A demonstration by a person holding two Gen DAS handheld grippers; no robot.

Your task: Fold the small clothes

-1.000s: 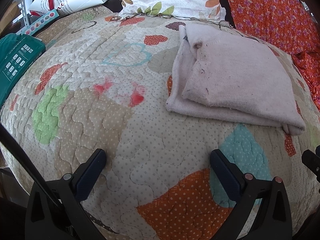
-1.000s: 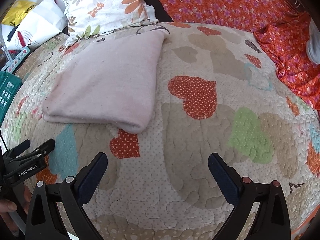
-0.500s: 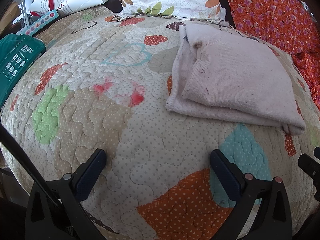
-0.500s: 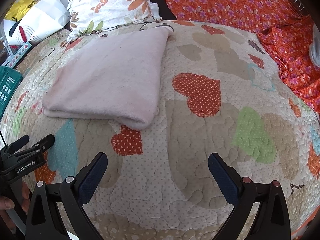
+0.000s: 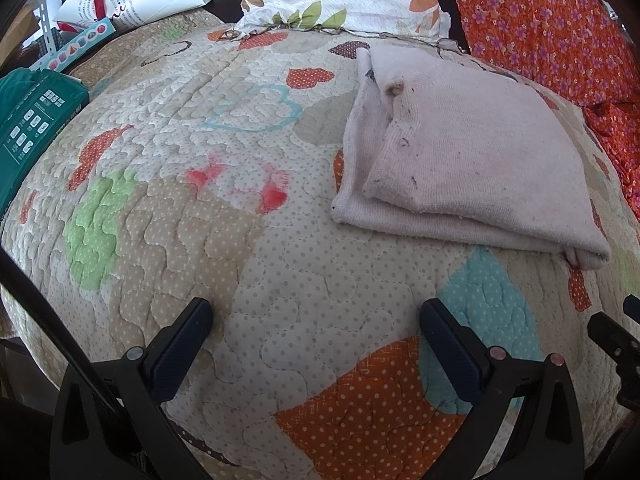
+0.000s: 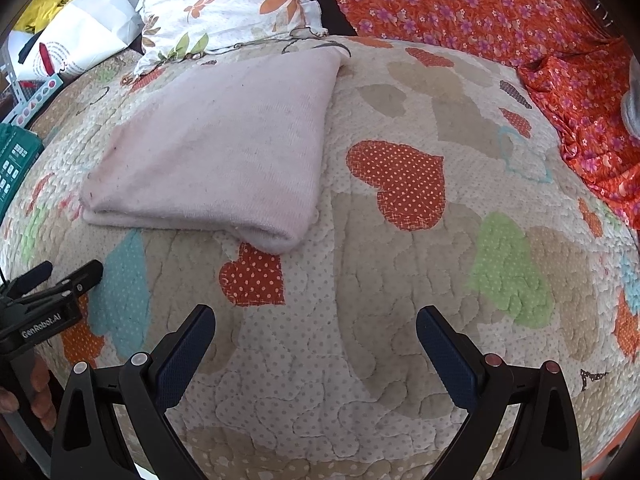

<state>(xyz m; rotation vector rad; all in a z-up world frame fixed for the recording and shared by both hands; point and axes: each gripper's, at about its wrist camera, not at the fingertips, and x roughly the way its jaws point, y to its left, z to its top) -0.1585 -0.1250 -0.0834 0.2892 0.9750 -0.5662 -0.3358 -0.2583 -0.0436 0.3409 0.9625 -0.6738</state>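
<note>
Both grippers (image 5: 316,320) (image 6: 316,328) wide, above quilt (image 5: 280,260)

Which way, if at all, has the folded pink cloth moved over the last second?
No. The folded pink cloth keeps its place beside the teal heart outline on the quilt.

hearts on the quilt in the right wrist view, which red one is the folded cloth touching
The smaller red dotted heart, just below the pale pink folded cloth: the cloth's lower corner overlaps its top. The bigger red heart lies clear to the right, apart from the cloth.
</note>
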